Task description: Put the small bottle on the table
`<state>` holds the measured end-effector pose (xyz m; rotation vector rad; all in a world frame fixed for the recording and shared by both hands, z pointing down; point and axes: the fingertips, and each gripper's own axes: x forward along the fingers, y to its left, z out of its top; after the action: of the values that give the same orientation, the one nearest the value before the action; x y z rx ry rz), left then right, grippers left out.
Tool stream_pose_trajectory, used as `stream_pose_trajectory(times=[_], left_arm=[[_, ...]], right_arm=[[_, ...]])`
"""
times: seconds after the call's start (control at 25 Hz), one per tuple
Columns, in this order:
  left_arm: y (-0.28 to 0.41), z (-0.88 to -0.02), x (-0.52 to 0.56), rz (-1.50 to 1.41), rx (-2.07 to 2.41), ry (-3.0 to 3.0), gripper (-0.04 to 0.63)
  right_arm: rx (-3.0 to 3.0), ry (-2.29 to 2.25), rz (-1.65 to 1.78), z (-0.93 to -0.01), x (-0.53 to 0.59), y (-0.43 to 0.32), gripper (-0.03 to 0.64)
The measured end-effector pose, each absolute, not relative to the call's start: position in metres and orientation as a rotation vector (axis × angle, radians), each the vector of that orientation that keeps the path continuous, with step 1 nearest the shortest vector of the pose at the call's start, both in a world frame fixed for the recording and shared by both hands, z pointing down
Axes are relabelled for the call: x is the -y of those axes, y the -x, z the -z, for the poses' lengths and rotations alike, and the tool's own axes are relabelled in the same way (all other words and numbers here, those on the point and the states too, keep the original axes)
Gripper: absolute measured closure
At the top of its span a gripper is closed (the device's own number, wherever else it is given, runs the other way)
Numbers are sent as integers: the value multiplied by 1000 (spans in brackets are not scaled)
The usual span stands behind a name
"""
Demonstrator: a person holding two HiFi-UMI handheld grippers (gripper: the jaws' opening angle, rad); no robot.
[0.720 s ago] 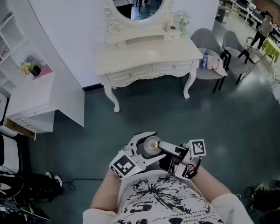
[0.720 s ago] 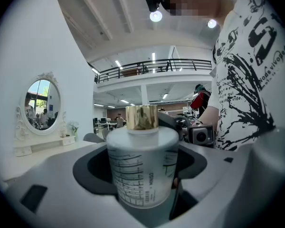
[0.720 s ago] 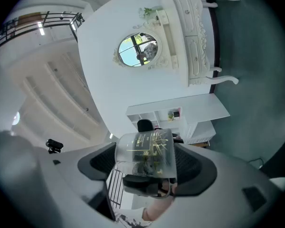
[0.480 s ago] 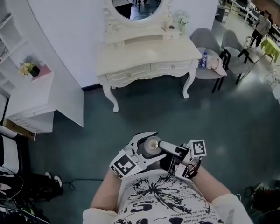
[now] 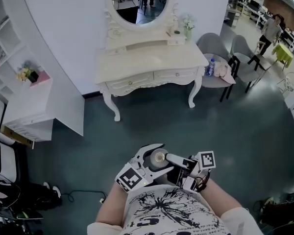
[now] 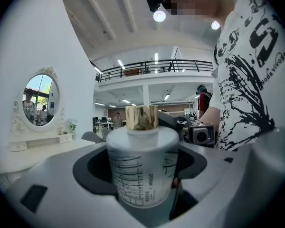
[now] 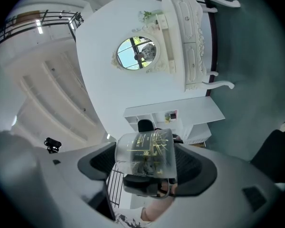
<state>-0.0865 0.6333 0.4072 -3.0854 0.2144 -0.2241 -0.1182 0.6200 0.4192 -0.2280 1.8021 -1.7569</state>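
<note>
Left gripper (image 5: pixel 157 158) and right gripper (image 5: pixel 172 159) meet at the chest, jaws clasping small bottle (image 5: pixel 159 155).

Cream dressing table (image 5: pixel 147 62), flower vase (image 5: pixel 187 23) atop

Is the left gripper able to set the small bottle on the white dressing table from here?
Probably not yet. The left gripper holds the small bottle close to the person's torso, and the dressing table stands well ahead across bare floor. Nothing blocks the way; step closer first.
</note>
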Motion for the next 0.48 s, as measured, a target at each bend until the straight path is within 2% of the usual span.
stream_pose_trajectory(times=[0.48], left_arm=[[62, -416, -546, 234, -186, 3118, 245]], right_arm=[[-1765, 248, 1780, -429, -532, 93, 232]])
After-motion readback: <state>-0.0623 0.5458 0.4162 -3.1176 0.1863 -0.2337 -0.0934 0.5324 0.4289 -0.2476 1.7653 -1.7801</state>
